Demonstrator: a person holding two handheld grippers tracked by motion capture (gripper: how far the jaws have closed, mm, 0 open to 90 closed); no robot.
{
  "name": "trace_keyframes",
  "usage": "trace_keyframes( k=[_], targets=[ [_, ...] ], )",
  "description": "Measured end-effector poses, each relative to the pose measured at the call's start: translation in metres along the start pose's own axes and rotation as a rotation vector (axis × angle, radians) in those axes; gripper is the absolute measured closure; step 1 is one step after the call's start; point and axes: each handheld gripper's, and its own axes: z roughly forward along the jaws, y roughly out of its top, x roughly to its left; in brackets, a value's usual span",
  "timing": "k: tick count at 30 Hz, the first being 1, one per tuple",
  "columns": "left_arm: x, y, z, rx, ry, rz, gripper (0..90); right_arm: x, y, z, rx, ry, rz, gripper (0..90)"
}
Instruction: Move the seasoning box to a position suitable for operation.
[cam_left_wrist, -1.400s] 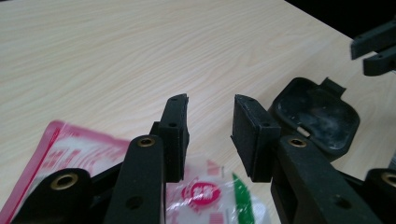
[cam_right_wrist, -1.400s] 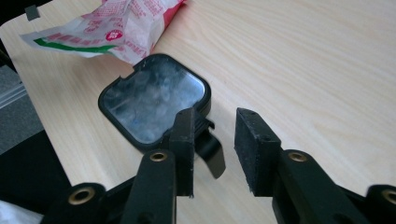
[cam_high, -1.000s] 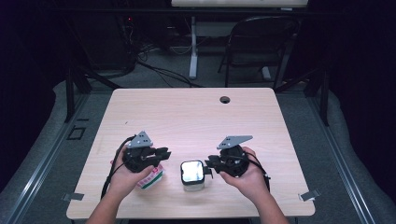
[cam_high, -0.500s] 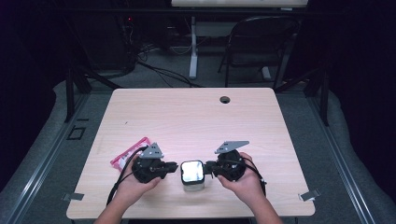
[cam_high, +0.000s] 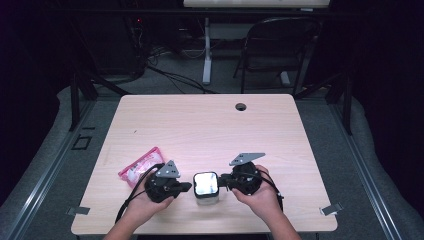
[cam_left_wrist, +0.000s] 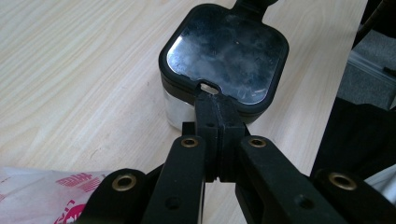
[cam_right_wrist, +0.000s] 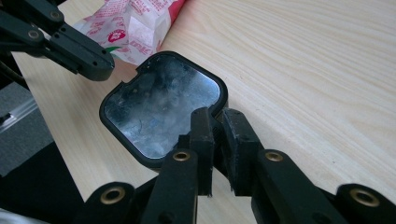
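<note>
The square clear container with a black-rimmed lid (cam_high: 206, 187) sits on the surface between both tools, looking rigid, light and slick-sided, so its lid rim is the hold: the left tool (cam_left_wrist: 218, 112) is clenched on its tab, the right tool (cam_right_wrist: 215, 122) pinches the opposite edge.

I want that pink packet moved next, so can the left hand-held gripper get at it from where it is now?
Probably yes. The pink packet lies on the table right beside the left hand-held gripper, nothing between them. But its jaws are shut at the lidded container, so it must let go first.
</note>
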Motion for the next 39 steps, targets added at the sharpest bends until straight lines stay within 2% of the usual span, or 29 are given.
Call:
trace_keyframes(
  k=[8, 20, 34, 39],
  targets=[
    [-0.003, -0.001, 0.006, 0.026, -0.017, 0.013, 90.0, -0.003, -0.002, 0.000, -0.012, 0.017, 0.030, 84.2],
    [-0.004, -0.004, 0.012, 0.051, -0.025, 0.018, 90.0, -0.003, -0.003, -0.001, -0.009, 0.021, 0.031, 84.3],
    [-0.001, -0.003, 0.007, 0.023, -0.047, -0.002, 90.0, -0.004, -0.004, -0.002, -0.009, 0.023, 0.034, 84.5],
    [-0.002, 0.000, 0.005, 0.012, -0.040, -0.002, 90.0, -0.004, -0.004, -0.002, -0.006, 0.020, 0.037, 84.6]
  ],
)
